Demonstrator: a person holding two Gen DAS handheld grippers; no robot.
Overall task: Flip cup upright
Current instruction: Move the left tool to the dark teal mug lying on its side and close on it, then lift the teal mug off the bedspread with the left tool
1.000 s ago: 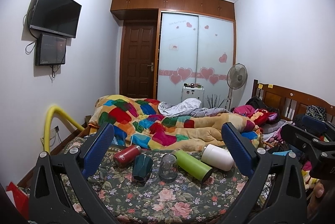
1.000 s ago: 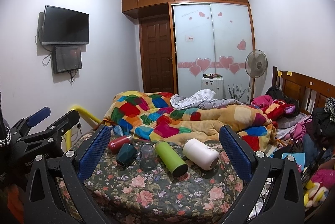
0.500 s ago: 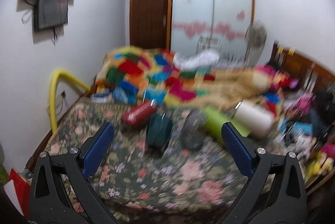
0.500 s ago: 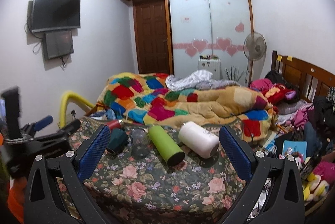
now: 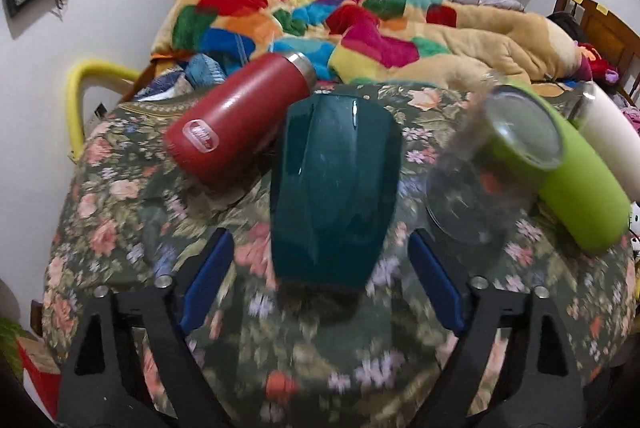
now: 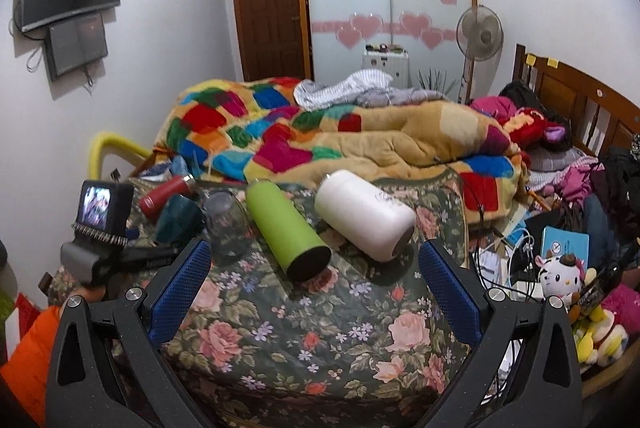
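A dark teal cup point(image 5: 336, 188) stands upside down on the floral cloth point(image 5: 120, 212), right in front of my left gripper point(image 5: 320, 280). The left gripper is open, its blue pads on either side of the cup's lower end, not touching. The cup also shows small in the right wrist view point(image 6: 176, 220). A clear glass point(image 5: 492, 172) stands upside down just right of it; it also shows in the right wrist view point(image 6: 228, 224). My right gripper point(image 6: 316, 288) is open and empty, hovering before the green bottle point(image 6: 286, 228).
A red flask point(image 5: 240, 116), the green bottle point(image 5: 576, 180) and a white bottle point(image 6: 364, 214) lie on their sides on the cloth. A patchwork blanket point(image 6: 320, 136) is piled behind. Clutter and toys point(image 6: 568, 268) lie to the right.
My left gripper has moved forward and down, close up to the teal cup. My right gripper has moved slightly closer to the bottles. Both stay open.
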